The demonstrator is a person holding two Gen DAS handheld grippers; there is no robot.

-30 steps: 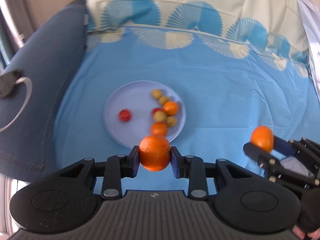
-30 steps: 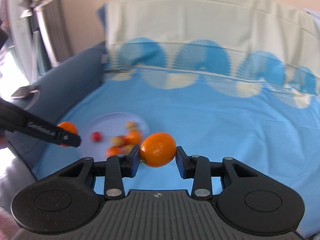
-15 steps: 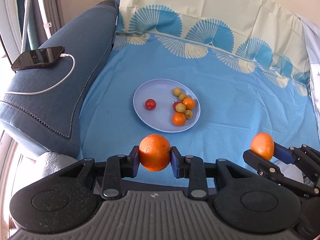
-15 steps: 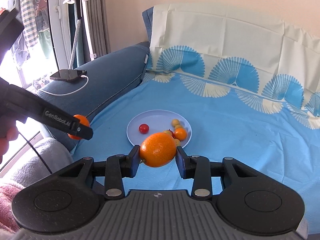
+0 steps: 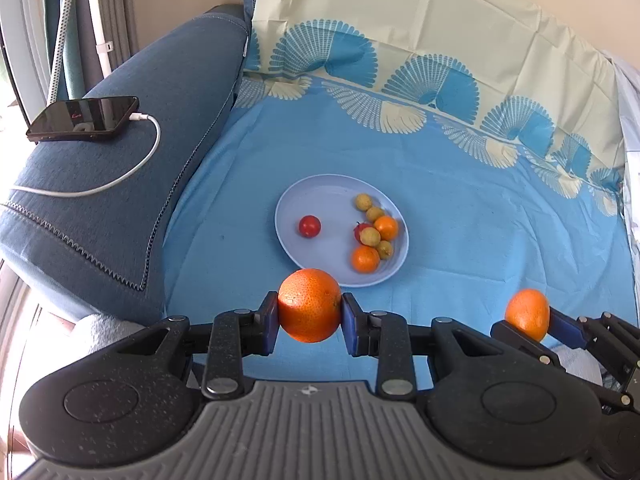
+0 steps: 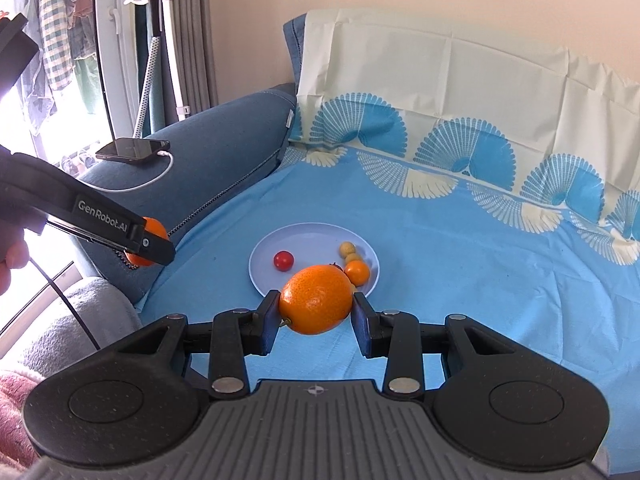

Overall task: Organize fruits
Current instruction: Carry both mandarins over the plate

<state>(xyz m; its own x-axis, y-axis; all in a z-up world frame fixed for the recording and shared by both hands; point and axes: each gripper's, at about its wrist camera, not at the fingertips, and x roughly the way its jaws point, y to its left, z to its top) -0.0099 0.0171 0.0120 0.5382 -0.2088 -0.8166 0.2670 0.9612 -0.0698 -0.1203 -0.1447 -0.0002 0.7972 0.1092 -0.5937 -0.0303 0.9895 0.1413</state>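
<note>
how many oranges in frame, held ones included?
4. One in the left gripper, one in the right gripper, two small ones on the plate: and. None look hidden.

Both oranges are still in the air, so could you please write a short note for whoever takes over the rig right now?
Left hand-held gripper: shut on the larger orange, held above the blue sheet just short of the plate.
Right hand-held gripper: shut on the second orange, also near the plate's front edge.
Plate: holds one red tomato apart on its left side, and a cluster of small oranges, yellowish fruits and another red one on its right.
Done: both oranges grasped.
Left: likely set both down with the fruit.
</note>
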